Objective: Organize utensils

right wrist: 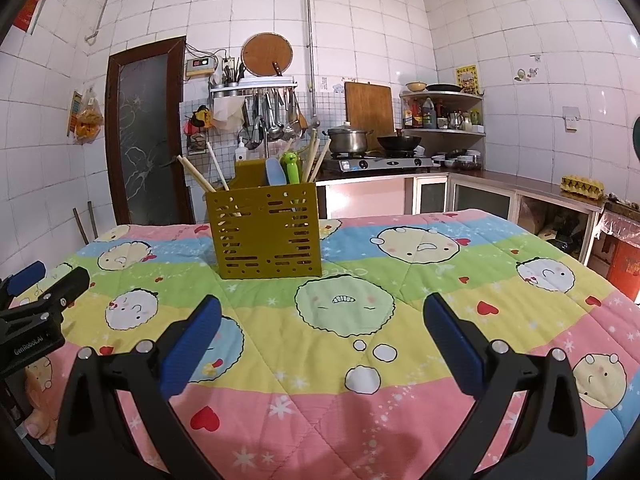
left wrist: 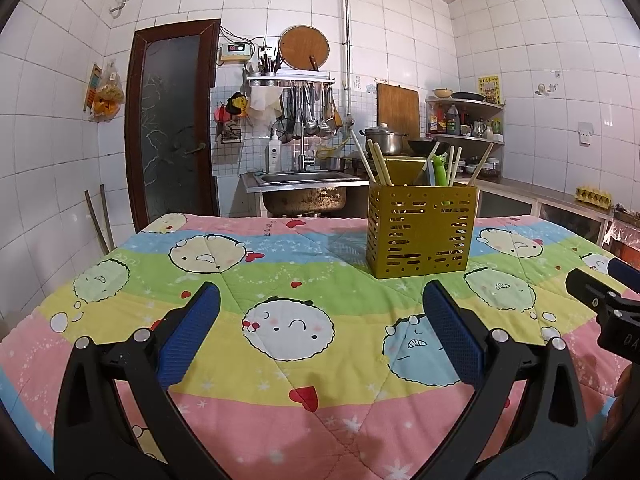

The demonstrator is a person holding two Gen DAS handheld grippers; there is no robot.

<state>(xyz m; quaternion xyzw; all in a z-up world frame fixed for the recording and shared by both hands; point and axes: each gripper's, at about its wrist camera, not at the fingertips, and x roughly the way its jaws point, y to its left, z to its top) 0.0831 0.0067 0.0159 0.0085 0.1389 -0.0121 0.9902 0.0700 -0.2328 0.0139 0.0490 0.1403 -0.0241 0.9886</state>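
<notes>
Blue-padded left claw (left wrist: pixel 320 332) gapes wide over the quilted counter (left wrist: pixel 280 280); ahead stands the yellow holder (left wrist: pixel 420 232) with chopsticks (left wrist: pixel 380 164), nothing between; the right claw (right wrist: pixel 322 344), equally wide, hovers beside it

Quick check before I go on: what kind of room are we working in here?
Most likely a home kitchen. A steel sink sits against the white-tiled wall, ladles hang on a rack above it, and a gas stove holds a pot and wok. The utensil holder stands on a quilt-covered table.
</notes>
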